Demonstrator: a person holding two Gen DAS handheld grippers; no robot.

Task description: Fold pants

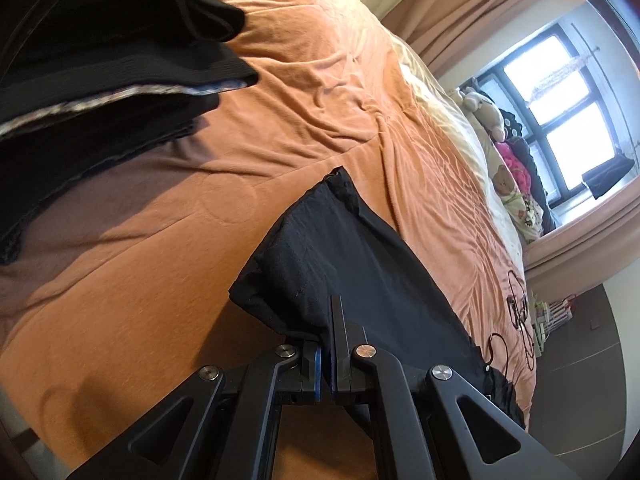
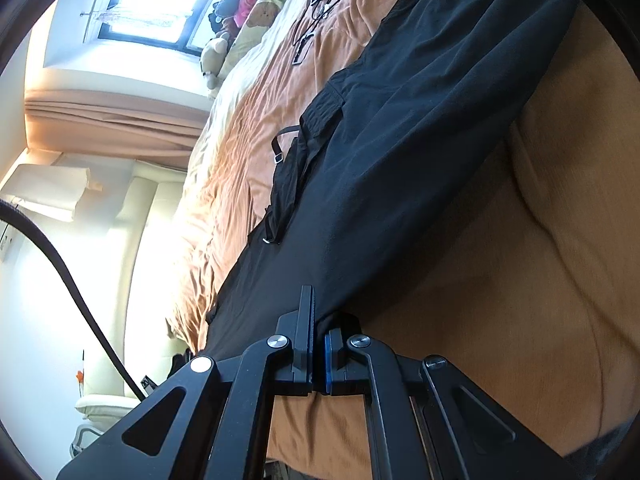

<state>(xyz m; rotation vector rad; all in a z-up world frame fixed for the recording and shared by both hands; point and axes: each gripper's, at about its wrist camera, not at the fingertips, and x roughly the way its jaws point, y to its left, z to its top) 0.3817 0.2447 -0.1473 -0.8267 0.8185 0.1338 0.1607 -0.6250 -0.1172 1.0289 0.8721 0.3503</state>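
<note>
Black pants (image 1: pixel 344 264) lie stretched over an orange blanket (image 1: pixel 304 92) on a bed. In the left wrist view my left gripper (image 1: pixel 326 344) is shut on one end of the pants, the cloth pinched between its blue pads. In the right wrist view the pants (image 2: pixel 400 152) run away from me up the bed, with a strap and buckle (image 2: pixel 280 148) at their left side. My right gripper (image 2: pixel 318 344) is shut on the near edge of the pants, cloth bunched between its fingers.
A stack of folded dark clothes (image 1: pixel 100 80) sits on the blanket at the upper left. Black cords (image 1: pixel 520 320) lie on the blanket near the pants. Stuffed toys and pillows (image 1: pixel 504 152) line the bed below a window (image 1: pixel 560 92). A cream headboard (image 2: pixel 148 240) stands at the left.
</note>
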